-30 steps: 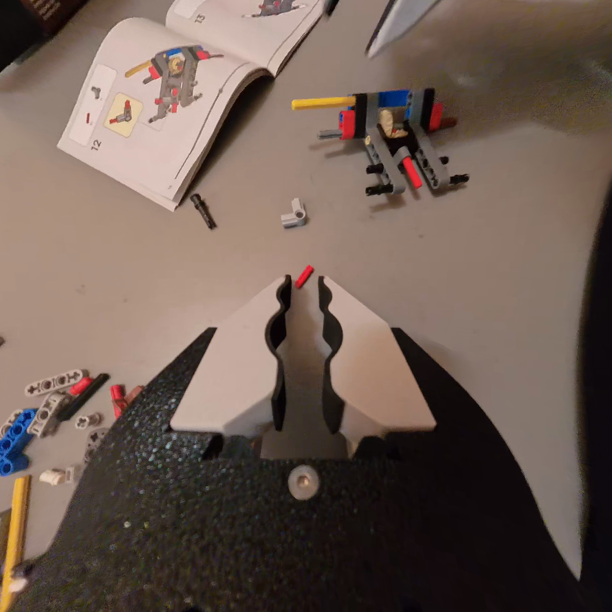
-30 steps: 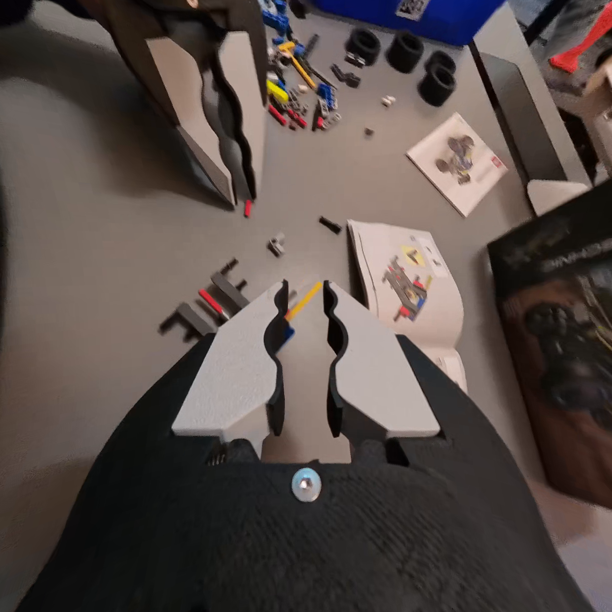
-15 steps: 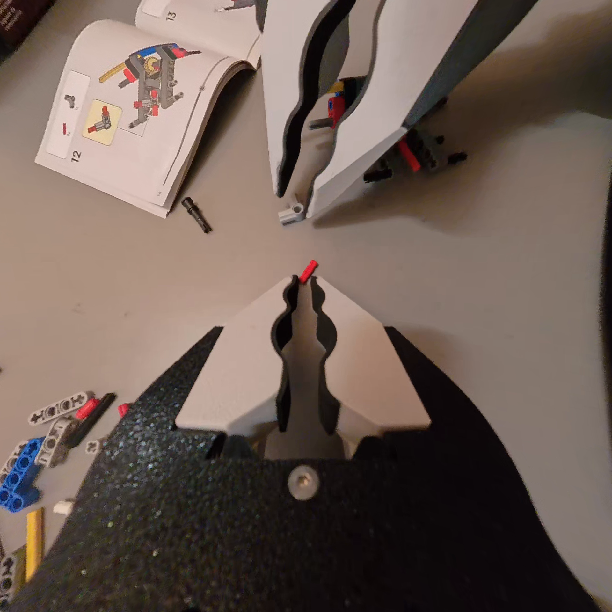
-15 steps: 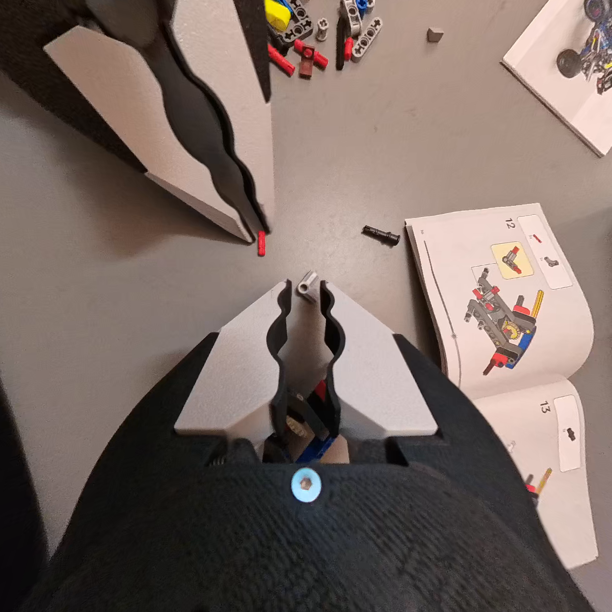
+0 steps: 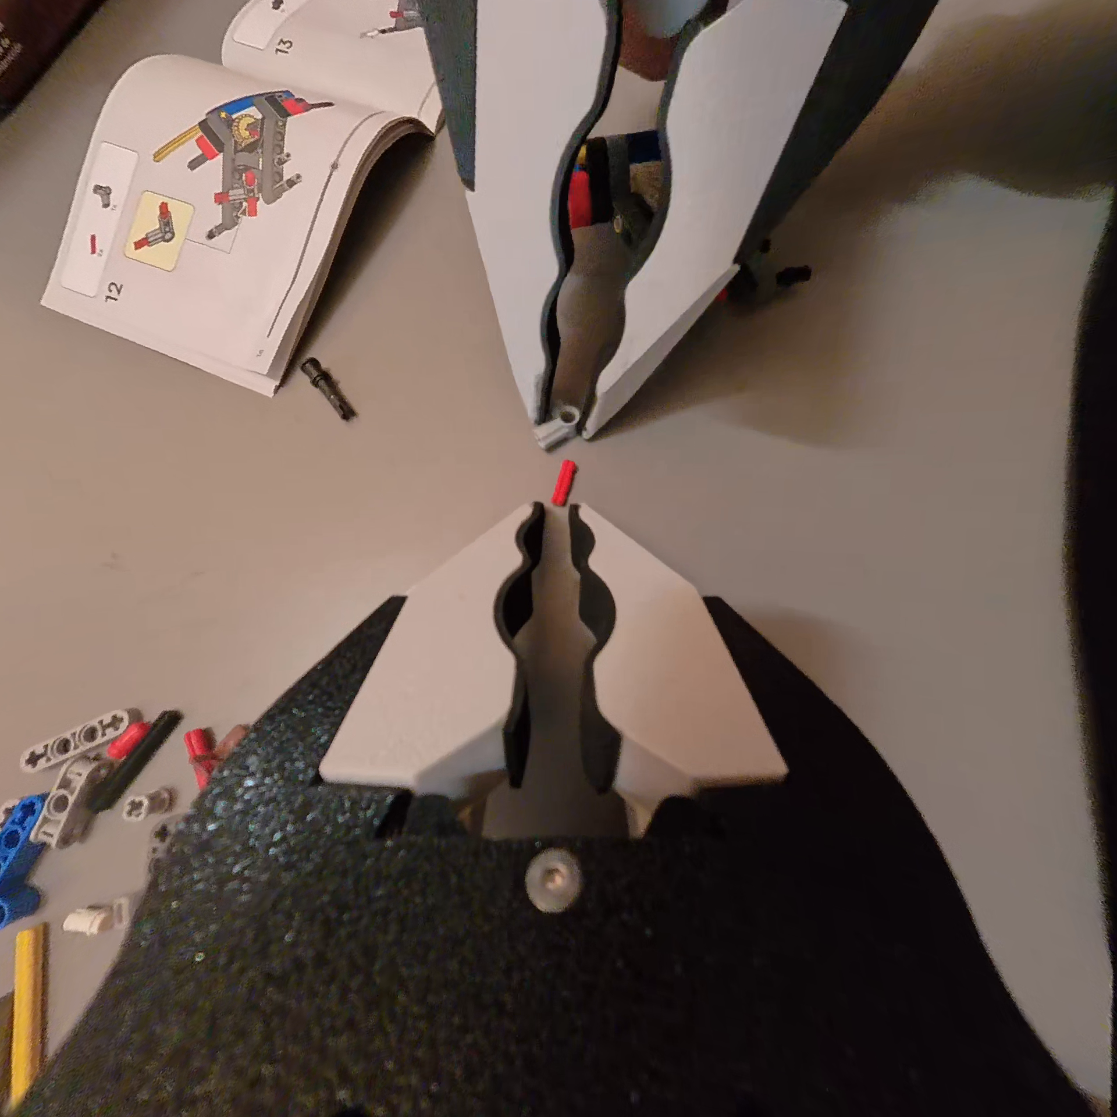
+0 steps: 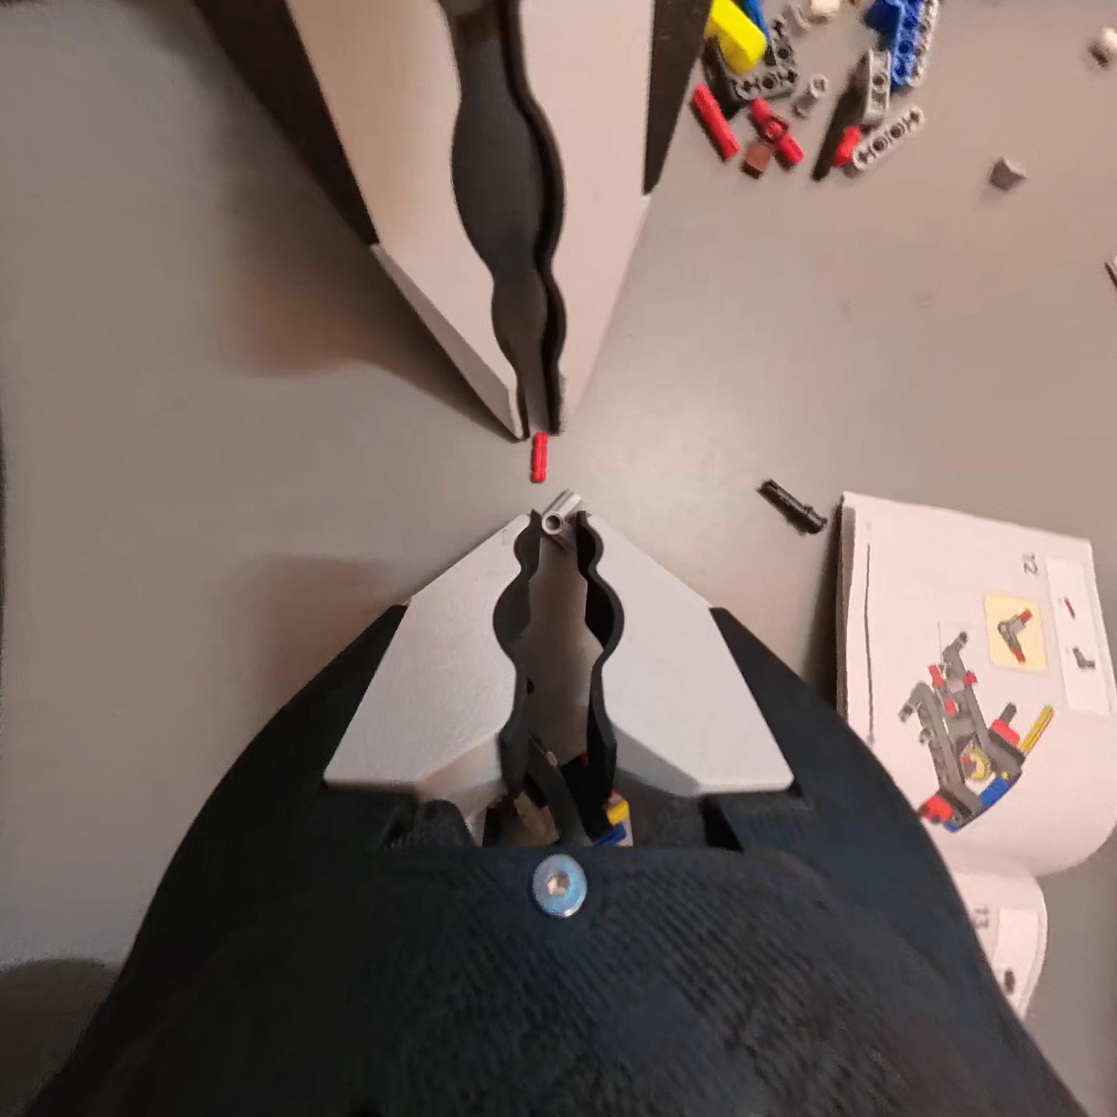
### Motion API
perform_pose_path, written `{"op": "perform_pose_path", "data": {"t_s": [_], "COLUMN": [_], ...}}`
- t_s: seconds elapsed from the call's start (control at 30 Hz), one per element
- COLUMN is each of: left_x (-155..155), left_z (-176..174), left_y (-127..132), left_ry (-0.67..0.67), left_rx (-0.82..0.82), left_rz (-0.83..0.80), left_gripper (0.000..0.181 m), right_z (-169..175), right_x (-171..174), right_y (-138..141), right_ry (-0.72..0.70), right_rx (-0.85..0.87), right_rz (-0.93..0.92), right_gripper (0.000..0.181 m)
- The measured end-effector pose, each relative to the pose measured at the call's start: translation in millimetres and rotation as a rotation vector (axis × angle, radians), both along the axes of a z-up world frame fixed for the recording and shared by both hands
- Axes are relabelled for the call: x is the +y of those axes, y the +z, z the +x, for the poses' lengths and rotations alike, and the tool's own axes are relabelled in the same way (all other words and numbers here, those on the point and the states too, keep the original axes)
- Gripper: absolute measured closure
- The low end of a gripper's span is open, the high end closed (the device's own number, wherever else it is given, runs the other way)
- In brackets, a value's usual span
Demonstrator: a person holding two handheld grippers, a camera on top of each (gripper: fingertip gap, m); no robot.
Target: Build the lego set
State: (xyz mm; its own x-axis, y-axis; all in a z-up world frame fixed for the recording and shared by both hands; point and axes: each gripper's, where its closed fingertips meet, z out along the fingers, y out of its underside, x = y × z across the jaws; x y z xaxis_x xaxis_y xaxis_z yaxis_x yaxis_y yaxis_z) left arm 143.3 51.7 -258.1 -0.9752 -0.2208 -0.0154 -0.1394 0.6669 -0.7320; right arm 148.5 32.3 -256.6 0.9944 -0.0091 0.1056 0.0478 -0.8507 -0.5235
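My left gripper (image 5: pixel 556 509) is shut on a short red axle (image 5: pixel 564 482) that sticks out past its tips. It also shows from the far side in the right wrist view (image 6: pixel 537 428), with the axle (image 6: pixel 539 457) below it. My right gripper (image 6: pixel 557 518) is shut on a small grey angle connector (image 6: pixel 559 518). In the left wrist view the right gripper (image 5: pixel 562 423) and connector (image 5: pixel 559 428) face the axle tip across a small gap. The part-built model (image 5: pixel 595 181) lies behind the right gripper, mostly hidden.
An open instruction booklet (image 5: pixel 199 211) lies on the grey table, also in the right wrist view (image 6: pixel 967 665). A black pin (image 5: pixel 329 387) lies beside it. A pile of loose parts (image 5: pixel 78 780) and a yellow axle (image 5: pixel 27 997) sit at my left. My left and right fingertips are right by each other.
The left jaws closed on the red axle. The right gripper came in over the model, closed on the grey connector and brought it close to the axle tip.
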Motion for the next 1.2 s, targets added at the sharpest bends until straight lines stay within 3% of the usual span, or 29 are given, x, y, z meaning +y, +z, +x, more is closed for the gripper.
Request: {"op": "perform_pose_path", "data": {"t_s": [0.2, 0.33, 0.4, 0.5, 0.57, 0.97, 1.03, 1.07, 1.2], "left_x": [9, 2, -2, -5, -4, 9, 13, 14, 13], "left_z": [0, 3, 3, 2, 4, -7, -7, -7, -6], "left_y": [0, 1, 0, 0, 0, 0, 0, 0, 9], "left_ry": [-0.008, -0.044, -0.065, -0.087, -0.078, -0.097, -0.085, -0.075, -0.051], "left_rx": [0.002, -0.012, 0.009, 0.024, 0.026, 0.046, 0.03, 0.031, 0.0], "left_rz": [0.007, 0.015, 0.019, 0.025, 0.03, -0.003, 0.0, -0.003, -0.056], "left_gripper": [0.172, 0.17, 0.17, 0.171, 0.176, 0.176, 0.173, 0.172, 0.168], "right_z": [2, -11, -7, -4, -3, -23, -19, -16, -20], "right_x": [2, 4, 6, 5, 4, 10, 11, 12, 11], "right_y": [2, 1, 1, 1, 0, 0, 1, 2, 14], "right_ry": [0.079, 0.032, -0.005, -0.036, -0.021, 0.357, 0.346, 0.322, 0.25], "right_rx": [-0.114, 0.041, 0.033, 0.019, -0.003, -0.053, -0.086, -0.085, -0.011], "right_rz": [0.018, 0.025, 0.043, 0.031, 0.021, 0.017, 0.003, 0.002, 0.066], "right_gripper": [0.162, 0.163, 0.157, 0.16, 0.174, 0.175, 0.169, 0.157, 0.154]}}
